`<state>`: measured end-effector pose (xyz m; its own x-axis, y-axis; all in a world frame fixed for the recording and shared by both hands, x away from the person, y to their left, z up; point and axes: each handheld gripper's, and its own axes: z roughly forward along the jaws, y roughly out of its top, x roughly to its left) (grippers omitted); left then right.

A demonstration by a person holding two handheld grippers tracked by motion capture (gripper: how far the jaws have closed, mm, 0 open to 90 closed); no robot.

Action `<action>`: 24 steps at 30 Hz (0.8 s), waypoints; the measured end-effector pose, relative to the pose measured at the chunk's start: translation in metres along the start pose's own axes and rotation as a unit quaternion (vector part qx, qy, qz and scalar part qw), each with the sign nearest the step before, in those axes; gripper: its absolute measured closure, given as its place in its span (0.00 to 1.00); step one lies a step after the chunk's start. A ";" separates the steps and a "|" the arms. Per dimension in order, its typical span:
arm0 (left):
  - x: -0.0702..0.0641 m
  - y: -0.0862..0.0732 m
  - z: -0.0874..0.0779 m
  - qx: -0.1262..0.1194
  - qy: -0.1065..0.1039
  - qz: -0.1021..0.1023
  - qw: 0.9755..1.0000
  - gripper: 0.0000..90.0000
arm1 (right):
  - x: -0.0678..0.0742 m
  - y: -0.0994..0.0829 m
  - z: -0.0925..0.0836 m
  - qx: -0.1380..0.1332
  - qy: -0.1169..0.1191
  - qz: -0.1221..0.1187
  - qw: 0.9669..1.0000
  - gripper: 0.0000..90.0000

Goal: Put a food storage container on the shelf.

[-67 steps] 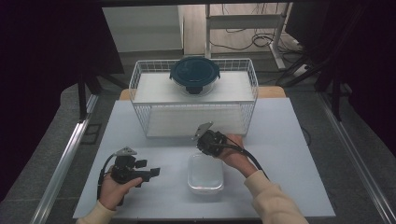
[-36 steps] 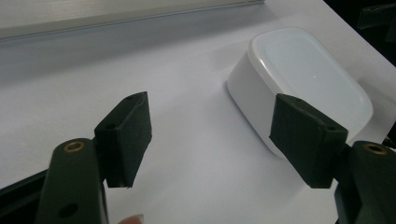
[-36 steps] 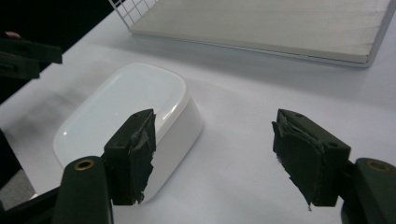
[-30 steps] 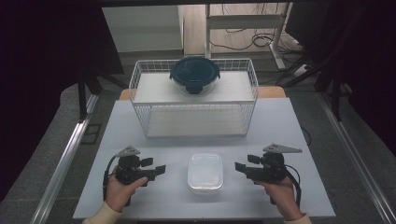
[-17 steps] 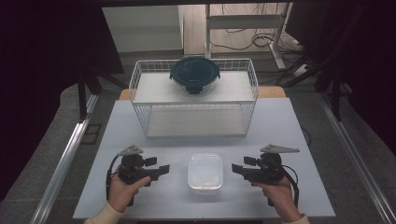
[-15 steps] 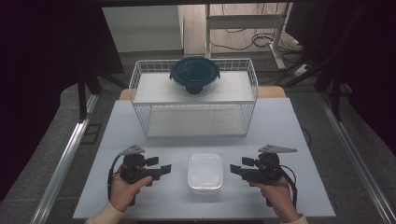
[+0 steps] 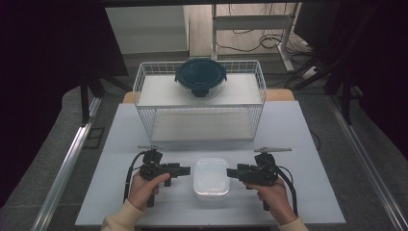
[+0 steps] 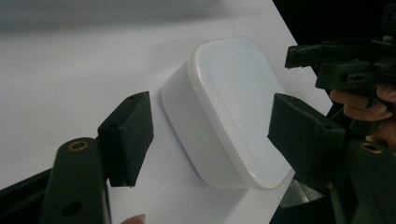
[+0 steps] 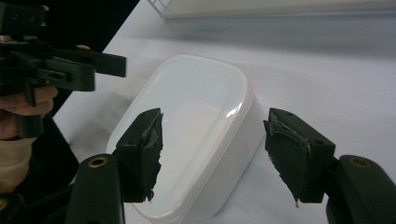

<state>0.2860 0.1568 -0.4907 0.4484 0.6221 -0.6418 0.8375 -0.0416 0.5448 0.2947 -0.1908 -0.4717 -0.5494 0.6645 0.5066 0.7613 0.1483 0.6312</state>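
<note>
At the near middle of the tabletop the white lidded box sits between my tools, left tool and right tool now closer in, jaws apart and narrowing, ready to clasp it.

Setting: a lab-type recording station, not a home or kitchen. Evidence follows.

A plain white surface stands alone on grey floor, boxed in by black curtains on the left and right. Aluminium rails run along the floor on both sides, as in a framed rig. At the far end, a metal stand rises from the floor with loose cables trailing around its base.

The props are few and staged: a white wire rack, a lidded round container on top of it, and a white lidded box at the near centre.
</note>
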 end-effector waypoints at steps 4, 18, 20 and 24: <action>0.000 -0.001 0.007 0.011 -0.001 -0.001 1.000 0.37 | -0.002 -0.004 0.007 0.012 0.008 0.005 1.000 0.45; 0.010 -0.006 0.027 0.043 -0.060 -0.043 0.996 0.54 | -0.009 -0.012 0.021 0.034 0.042 0.045 0.998 0.58; 0.011 -0.006 0.028 0.046 -0.062 -0.045 0.996 0.58 | -0.010 -0.012 0.021 0.036 0.041 0.051 0.997 0.60; 0.009 -0.007 0.029 0.045 -0.072 -0.048 0.995 0.68 | -0.013 -0.013 0.021 0.035 0.044 0.064 0.996 0.67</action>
<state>0.2934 0.1398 -0.5159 0.4001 0.5087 -0.7623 0.9001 -0.0618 0.4312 0.2993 -0.1861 -0.4985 -0.4726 0.6145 0.6316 0.8471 0.1192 0.5179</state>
